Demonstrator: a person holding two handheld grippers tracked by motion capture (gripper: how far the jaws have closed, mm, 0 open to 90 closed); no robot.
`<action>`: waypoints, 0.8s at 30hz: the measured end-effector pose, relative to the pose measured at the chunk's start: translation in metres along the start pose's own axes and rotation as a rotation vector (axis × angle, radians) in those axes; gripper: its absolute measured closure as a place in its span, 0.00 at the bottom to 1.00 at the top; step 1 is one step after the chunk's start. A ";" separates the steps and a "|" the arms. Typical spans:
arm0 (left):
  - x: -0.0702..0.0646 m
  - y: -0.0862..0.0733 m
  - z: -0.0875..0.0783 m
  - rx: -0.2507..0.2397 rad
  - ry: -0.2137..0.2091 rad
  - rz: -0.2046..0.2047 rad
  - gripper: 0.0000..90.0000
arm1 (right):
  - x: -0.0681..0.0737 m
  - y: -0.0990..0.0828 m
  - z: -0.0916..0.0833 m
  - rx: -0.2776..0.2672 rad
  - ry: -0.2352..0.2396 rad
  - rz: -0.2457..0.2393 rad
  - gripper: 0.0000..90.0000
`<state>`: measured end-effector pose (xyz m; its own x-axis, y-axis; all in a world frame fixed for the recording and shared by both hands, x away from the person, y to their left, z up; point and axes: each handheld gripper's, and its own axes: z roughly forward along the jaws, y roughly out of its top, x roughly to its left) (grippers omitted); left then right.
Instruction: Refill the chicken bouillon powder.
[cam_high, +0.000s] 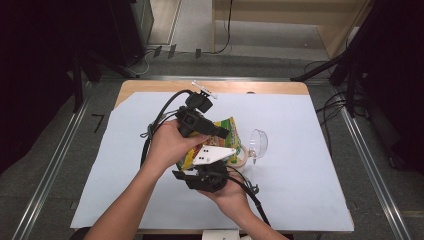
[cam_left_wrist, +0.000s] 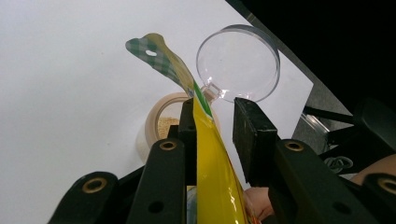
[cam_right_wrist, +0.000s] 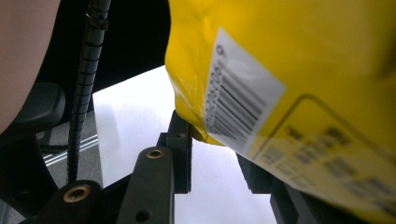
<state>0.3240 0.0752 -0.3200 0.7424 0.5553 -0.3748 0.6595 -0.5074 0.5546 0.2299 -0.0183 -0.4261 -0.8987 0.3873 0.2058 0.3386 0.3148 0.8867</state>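
Observation:
A yellow and green bag (cam_high: 227, 126) hangs tilted over a small beige jar (cam_high: 243, 159) between my two grippers. My left gripper (cam_high: 220, 132) is shut on the bag's upper part. In the left gripper view the bag (cam_left_wrist: 210, 154) runs up between the jaws of my left gripper (cam_left_wrist: 212, 109), its checked top seal past the tips. Below stands the jar (cam_left_wrist: 161, 123), with pale grains inside and its clear hinged lid (cam_left_wrist: 238, 63) open. My right gripper (cam_high: 197, 172) holds the bag from below. In the right gripper view my right gripper (cam_right_wrist: 212, 149) is shut on the bottom corner of the bag (cam_right_wrist: 299, 93).
A pale sheet (cam_high: 300, 175) covers the wooden table (cam_high: 150, 86). The clear lid (cam_high: 258, 141) juts to the jar's right. A small white item (cam_high: 204, 89) lies at the back edge. Dark stands and cables flank the table.

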 end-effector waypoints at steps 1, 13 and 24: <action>0.000 0.000 0.000 0.000 -0.003 -0.003 0.82 | 0.000 0.000 0.000 0.001 0.000 0.001 0.77; 0.003 -0.001 0.000 0.005 -0.024 -0.023 0.84 | 0.001 0.000 0.000 0.005 0.003 -0.001 0.77; 0.005 -0.001 -0.001 0.009 -0.039 -0.035 0.84 | 0.001 0.000 0.001 -0.001 0.005 0.004 0.78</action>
<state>0.3274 0.0788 -0.3219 0.7230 0.5466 -0.4225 0.6858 -0.4942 0.5343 0.2289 -0.0174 -0.4263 -0.8986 0.3844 0.2115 0.3421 0.3119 0.8864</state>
